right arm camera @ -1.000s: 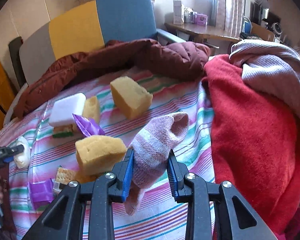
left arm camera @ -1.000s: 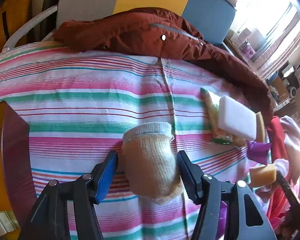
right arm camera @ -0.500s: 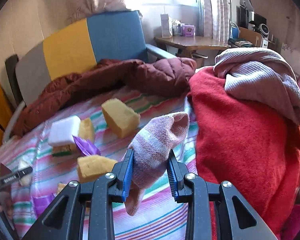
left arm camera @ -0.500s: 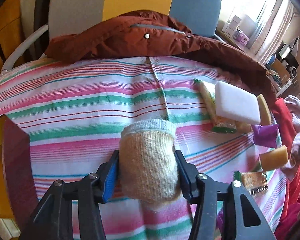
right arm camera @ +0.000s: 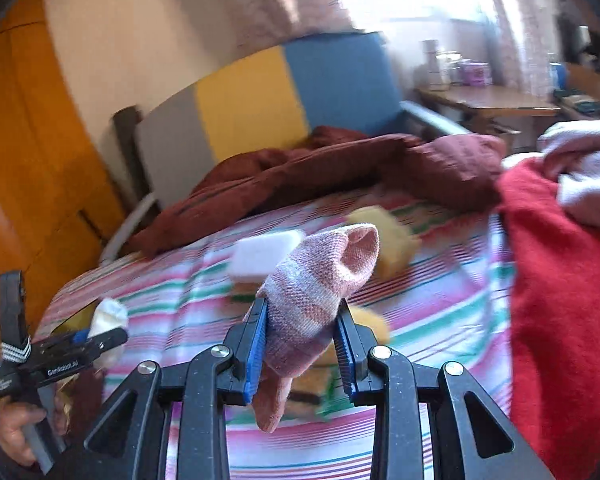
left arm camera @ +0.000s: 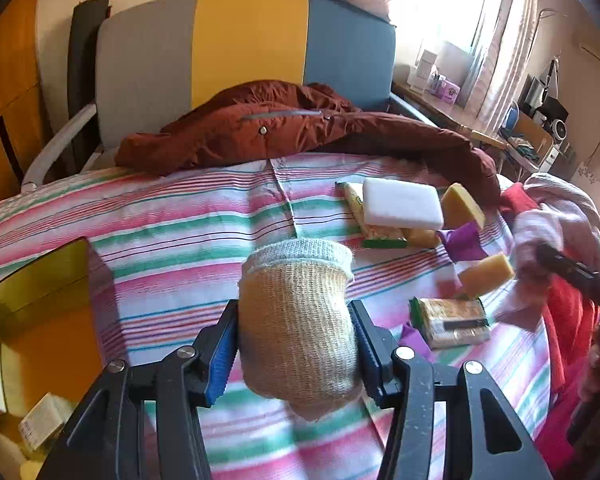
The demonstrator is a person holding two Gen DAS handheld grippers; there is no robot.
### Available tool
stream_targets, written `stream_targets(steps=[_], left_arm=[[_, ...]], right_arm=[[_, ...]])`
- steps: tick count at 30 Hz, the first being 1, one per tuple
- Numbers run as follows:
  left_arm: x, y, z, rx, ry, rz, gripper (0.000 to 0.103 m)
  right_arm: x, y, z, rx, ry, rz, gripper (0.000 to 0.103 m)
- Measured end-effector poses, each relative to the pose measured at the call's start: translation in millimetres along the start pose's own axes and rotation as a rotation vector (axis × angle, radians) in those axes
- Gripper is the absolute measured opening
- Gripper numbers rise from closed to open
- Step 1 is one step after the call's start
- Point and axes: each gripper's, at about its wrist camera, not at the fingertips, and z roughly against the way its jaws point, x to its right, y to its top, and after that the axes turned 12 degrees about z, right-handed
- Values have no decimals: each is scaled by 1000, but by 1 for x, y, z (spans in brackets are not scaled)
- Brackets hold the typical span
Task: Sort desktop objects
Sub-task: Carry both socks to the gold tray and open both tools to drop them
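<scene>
Socks held clear above the striped bedspread [left arm camera: 172, 240]: beige sock [left arm camera: 296, 336] clamped in left gripper [left arm camera: 294, 354], pink sock [right arm camera: 312, 300] clamped in right gripper [right arm camera: 300, 344]; best kept pinched firmly, carried together, away from sponges [left arm camera: 486, 274] near right edge.

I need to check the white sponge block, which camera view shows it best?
The left wrist view: the white sponge block is sharp, resting on other sponges. In the right wrist view it is motion-blurred, partly behind the pink sock.
</scene>
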Motion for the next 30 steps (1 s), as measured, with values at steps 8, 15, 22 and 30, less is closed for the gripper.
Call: stream_targets(steps=[8,15,22,30], left_arm=[[-26,-17,42,41,28,32,53],[-65,-32,72,75,60,106,53],[-121,-40,108,136,104,198,53],[-197,-56,134,171,184,344,53]], right_arm=[[-43,-5,-12,-51,161,69,32],[-94,-10,-19,-110,240,135,34],[-174,-11,-27,-125,376,197,34],[-274,-16,-35,-143,533,283,34]])
